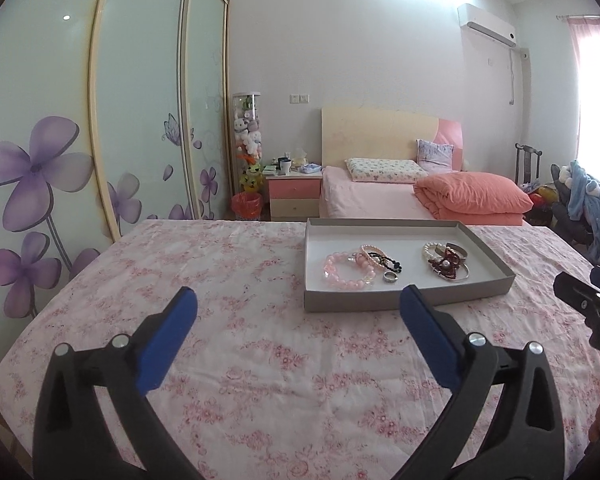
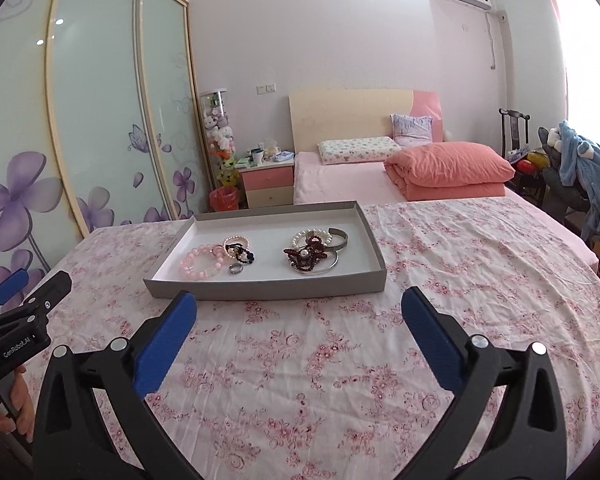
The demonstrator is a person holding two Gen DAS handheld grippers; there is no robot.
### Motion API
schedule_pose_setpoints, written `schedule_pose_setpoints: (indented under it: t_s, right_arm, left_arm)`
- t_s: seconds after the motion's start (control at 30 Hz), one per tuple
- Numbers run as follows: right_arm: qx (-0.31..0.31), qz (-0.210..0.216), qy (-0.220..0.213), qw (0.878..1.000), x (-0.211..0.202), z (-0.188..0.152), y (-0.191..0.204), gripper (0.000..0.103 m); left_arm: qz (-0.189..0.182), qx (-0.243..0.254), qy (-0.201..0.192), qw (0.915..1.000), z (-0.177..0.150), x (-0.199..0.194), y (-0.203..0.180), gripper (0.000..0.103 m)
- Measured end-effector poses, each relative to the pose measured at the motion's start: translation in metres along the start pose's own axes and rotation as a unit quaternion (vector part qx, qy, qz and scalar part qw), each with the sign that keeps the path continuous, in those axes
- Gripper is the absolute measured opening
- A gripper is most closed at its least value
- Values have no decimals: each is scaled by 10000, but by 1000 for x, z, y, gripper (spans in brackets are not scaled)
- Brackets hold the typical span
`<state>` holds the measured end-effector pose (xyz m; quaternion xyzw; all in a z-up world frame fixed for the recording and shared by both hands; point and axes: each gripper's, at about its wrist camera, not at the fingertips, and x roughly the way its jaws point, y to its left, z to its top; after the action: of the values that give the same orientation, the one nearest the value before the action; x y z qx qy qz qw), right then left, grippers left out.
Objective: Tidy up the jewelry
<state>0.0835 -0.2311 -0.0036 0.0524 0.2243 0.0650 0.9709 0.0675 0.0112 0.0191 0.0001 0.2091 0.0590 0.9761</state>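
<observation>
Both hand-held grippers stand wide apart and empty over the floral-clothed desk (image 2: pixel 340 360). The left hand-held gripper (image 1: pixel 298 312) and right hand-held gripper (image 2: pixel 298 312) sit just short of the tray (image 2: pixel 268 292), whose long axis runs crosswise. Jewelry (image 2: pixel 220 260) lies inside; the right appears nearer.

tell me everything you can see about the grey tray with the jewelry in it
The shallow grey cardboard tray is rectangular, with low upright walls and a white inner floor, open on top with no lid in view. It lies flat on the pink floral cloth. Inside sit two loose clusters: a pink bead bracelet with a small silver ring on one side, and a dark red bead piece with a silver bangle on the other. Neither gripper touches it.
</observation>
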Motion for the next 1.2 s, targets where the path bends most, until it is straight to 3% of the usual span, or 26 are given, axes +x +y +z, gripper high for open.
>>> schedule_pose_setpoints:
  t_s: [0.23,1.2]
  right_arm:
    - [-158,71,-153,9997,-10,-4,9,101]
    - [-44,153,-73,9998,-5,-7,9,101]
  left_arm:
    - [-34,159,-147,9998,-5,-8,-9,99]
    - [-73,115,-20,9999,-8,1,-7,99]
